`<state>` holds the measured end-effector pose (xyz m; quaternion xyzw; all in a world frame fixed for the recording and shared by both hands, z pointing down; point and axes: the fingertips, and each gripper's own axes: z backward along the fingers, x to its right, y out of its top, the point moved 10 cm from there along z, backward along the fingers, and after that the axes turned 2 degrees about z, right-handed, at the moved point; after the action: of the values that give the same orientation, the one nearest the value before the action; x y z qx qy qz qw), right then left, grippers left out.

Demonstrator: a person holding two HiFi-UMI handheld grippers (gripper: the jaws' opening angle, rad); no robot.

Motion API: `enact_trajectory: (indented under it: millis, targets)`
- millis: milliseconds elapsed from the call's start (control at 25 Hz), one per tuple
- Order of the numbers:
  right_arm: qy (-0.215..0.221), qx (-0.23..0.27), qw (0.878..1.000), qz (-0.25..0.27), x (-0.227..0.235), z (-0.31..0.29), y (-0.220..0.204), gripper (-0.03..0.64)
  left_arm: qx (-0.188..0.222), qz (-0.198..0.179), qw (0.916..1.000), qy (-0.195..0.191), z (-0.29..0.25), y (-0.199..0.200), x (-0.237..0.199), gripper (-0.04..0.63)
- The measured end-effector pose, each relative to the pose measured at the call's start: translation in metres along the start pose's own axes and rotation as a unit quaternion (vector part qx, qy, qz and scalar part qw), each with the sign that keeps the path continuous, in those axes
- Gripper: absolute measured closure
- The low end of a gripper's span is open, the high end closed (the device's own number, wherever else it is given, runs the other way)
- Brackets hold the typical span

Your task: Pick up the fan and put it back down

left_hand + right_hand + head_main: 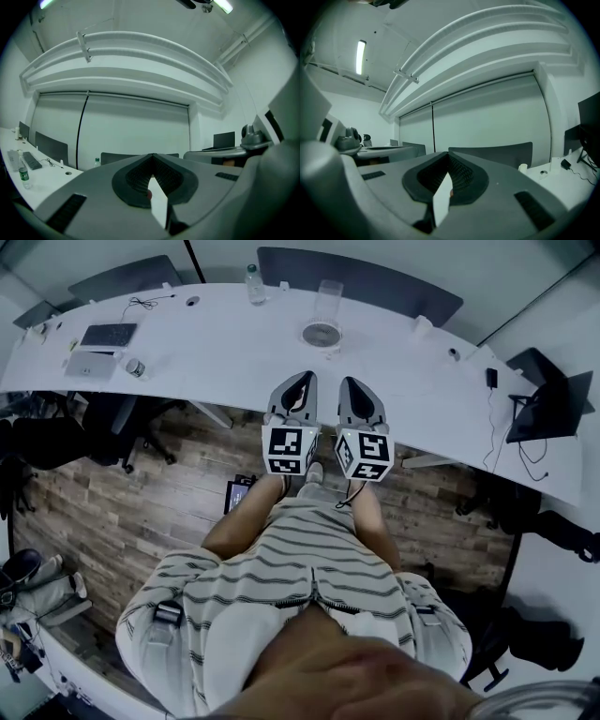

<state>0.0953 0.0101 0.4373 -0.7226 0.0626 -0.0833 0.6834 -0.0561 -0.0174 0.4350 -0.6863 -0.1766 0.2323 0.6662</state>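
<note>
Both claws were shut tight, pad against pad, with nothing caught between them. The left gripper [302, 381] and the right gripper [352, 385] were held level and side by side, showing against the near edge of the white table [216, 352] and touching nothing (past their tips, their own views showed only the far wall). The fan [322, 333] sat on the table at twelve o'clock from them, apart from both. A bottle [254, 285] stood at eleven o'clock.
</note>
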Motion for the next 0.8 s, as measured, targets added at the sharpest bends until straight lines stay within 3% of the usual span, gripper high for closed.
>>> enact_trajectory:
  millis: [800]
  targets:
    - [0.026, 0.001, 1.000, -0.008, 0.087, -0.125, 0.020, 0.604, -0.004, -0.018, 0.9994, 0.030, -0.140, 0.018, -0.020, 0.588]
